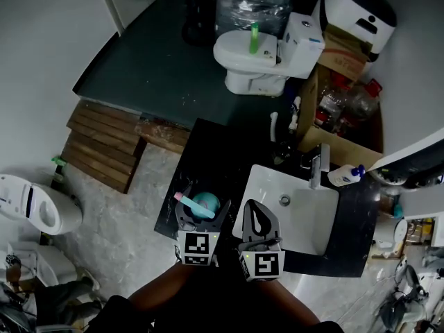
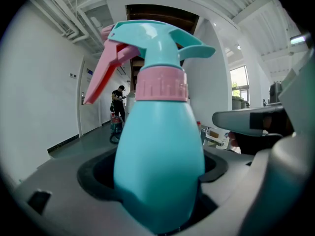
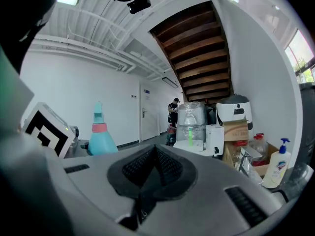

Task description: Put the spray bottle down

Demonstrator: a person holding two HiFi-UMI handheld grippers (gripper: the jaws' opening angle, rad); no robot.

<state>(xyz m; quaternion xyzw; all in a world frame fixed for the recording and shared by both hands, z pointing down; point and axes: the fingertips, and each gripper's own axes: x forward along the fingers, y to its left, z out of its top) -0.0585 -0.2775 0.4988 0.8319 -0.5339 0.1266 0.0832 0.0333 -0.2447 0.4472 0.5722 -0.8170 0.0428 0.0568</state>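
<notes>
I see the spray bottle [image 2: 160,156] filling the middle of the left gripper view. It has a teal pear-shaped body, pink collar and teal head, and its pink trigger points to the upper left. It stands upright, its lower body clamped between the jaws of the left gripper [image 1: 202,212], just left of lower centre in the head view.

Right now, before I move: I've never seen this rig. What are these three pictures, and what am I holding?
A person holds a two-jaw gripper in each hand. One picture comes from a head camera looking down; the other two look along each gripper's jaws. The left gripper is shut on a teal spray bottle with a pink trigger, over the black counter beside the white sink. The right gripper is shut and empty, at the sink's edge. A soap bottle stands at the sink's far corner.
</notes>
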